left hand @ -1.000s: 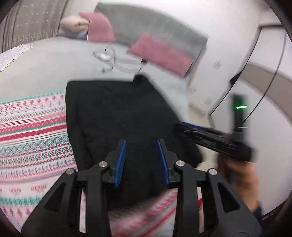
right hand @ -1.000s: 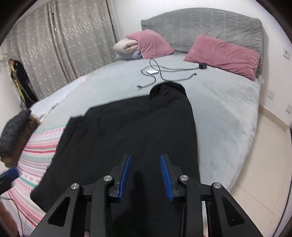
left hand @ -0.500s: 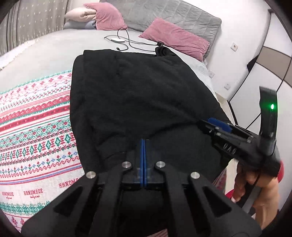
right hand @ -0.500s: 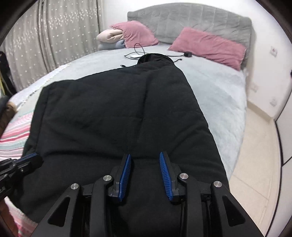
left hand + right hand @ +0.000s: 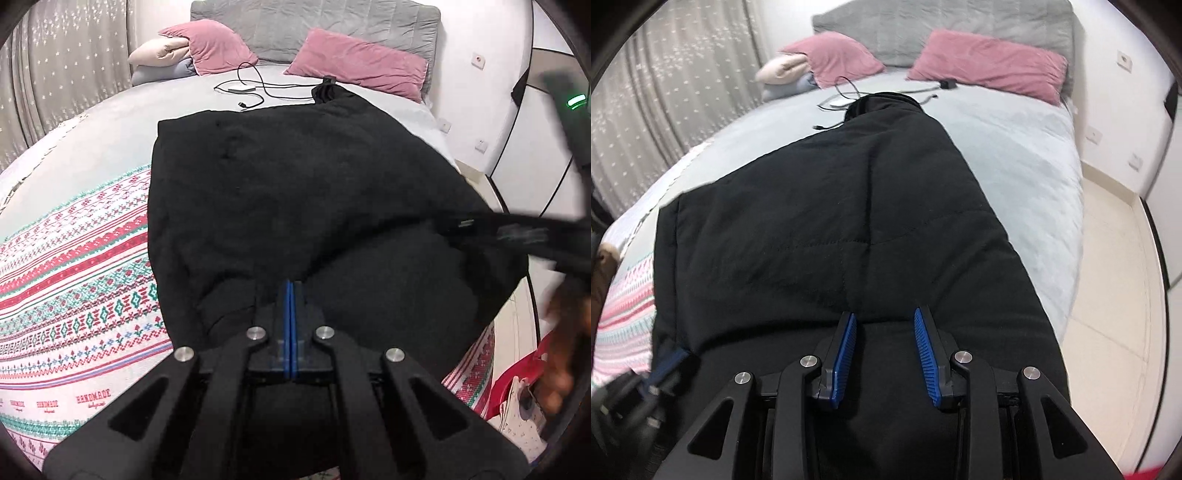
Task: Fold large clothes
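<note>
A large black quilted garment (image 5: 295, 184) lies spread lengthwise on the bed, its collar end far away near the pillows. My left gripper (image 5: 290, 286) points down at the near hem with its blue pads pressed together, and cloth creases run up to the tips. My right gripper (image 5: 885, 321) hovers low over the near right part of the garment (image 5: 831, 221). Its jaws are opening, and black cloth lies under the gap without the pads (image 5: 846, 343) pressing it. The right gripper (image 5: 465, 223) shows blurred at the right of the left wrist view. The left gripper (image 5: 670, 363) shows blurred at the lower left.
A striped patterned blanket (image 5: 74, 277) covers the bed's near left under the garment. Two pink pillows (image 5: 354, 62) and a white charger with black cables (image 5: 242, 88) lie by the grey headboard. Tiled floor (image 5: 1108, 295) runs along the bed's right side. A red item (image 5: 517, 373) sits low right.
The left jaws went from open to shut at the garment's near hem. Both grippers sank closer to the cloth. The right gripper stayed open.
</note>
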A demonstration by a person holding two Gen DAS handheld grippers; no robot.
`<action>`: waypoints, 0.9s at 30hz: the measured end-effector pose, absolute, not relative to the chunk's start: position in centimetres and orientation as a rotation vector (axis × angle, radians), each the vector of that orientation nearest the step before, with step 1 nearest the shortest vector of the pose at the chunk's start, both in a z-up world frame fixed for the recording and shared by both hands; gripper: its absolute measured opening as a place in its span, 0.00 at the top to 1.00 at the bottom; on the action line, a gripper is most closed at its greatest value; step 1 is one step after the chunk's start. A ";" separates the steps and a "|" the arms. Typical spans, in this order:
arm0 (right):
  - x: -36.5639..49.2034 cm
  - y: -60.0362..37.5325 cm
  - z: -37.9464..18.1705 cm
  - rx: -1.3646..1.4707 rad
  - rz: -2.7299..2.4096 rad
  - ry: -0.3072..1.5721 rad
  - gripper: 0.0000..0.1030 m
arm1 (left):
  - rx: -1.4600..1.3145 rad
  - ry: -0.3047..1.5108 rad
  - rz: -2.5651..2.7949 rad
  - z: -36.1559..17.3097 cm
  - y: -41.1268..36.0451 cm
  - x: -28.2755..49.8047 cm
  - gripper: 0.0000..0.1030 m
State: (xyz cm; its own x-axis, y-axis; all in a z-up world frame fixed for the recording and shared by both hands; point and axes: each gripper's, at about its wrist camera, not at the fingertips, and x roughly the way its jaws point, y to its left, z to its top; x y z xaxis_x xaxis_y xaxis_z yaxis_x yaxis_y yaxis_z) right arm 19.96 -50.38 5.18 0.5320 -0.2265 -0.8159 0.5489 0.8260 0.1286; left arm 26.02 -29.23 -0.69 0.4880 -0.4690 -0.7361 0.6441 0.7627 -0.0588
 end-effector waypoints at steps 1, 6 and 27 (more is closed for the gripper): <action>18.8 -49.8 6.3 0.446 -0.492 0.878 0.59 | 0.240 0.814 -0.684 -0.6 -29.3 26.0 0.97; 13.5 -45.6 8.2 0.561 -0.539 0.766 0.34 | 0.202 0.822 -0.717 1.4 -27.5 25.1 0.97; 3.3 -29.9 12.9 0.394 -0.502 0.654 0.12 | 0.113 0.579 -0.564 13.1 -7.9 10.6 0.06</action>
